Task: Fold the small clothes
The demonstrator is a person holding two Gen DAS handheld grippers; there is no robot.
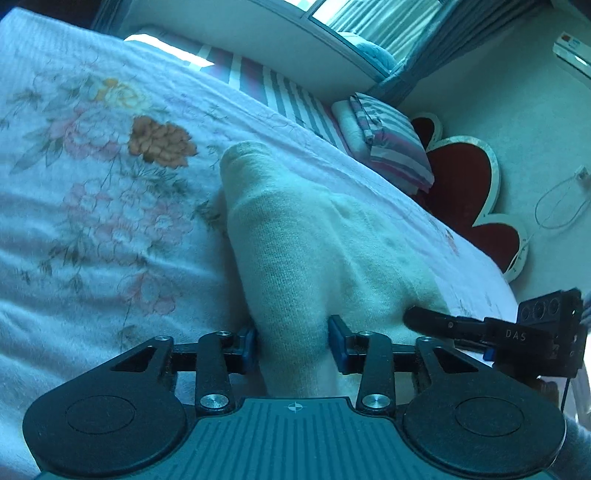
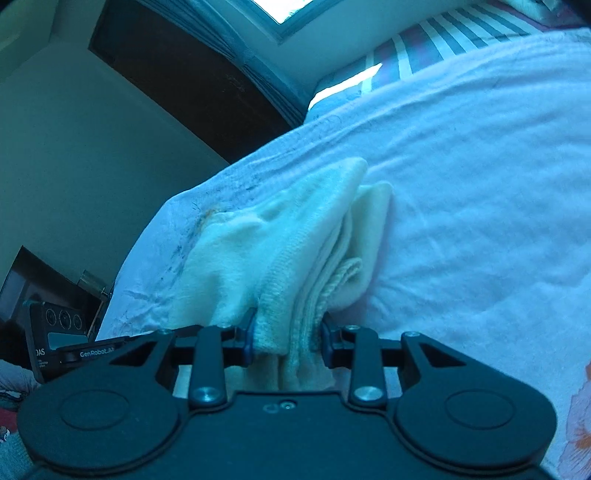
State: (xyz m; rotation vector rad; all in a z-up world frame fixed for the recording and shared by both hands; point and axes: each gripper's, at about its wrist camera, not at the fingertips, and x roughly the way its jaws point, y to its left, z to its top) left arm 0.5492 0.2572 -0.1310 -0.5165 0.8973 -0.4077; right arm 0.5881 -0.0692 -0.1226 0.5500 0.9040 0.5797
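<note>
A cream knitted garment (image 1: 295, 240) lies folded lengthwise on a white floral bed sheet (image 1: 92, 184). Its near end runs between the blue pads of my left gripper (image 1: 293, 339); the jaws stand apart around it and the knit looks slack there. My right gripper (image 1: 480, 332) reaches in from the right, at the garment's other near corner. In the right wrist view the garment (image 2: 295, 229) shows as stacked layers with a ribbed hem. There my right gripper (image 2: 287, 339) is shut on that bunched hem, both pads against it. The left gripper (image 2: 62, 343) shows at the far left.
The bed sheet (image 2: 461, 184) fills the right side of that view, and its edge drops off at the left. A folded striped blanket (image 1: 388, 147) and a red heart-shaped headboard (image 1: 465, 195) stand beyond the garment. A window (image 1: 369, 14) is behind them. A dark doorway (image 2: 184, 74) is on the left.
</note>
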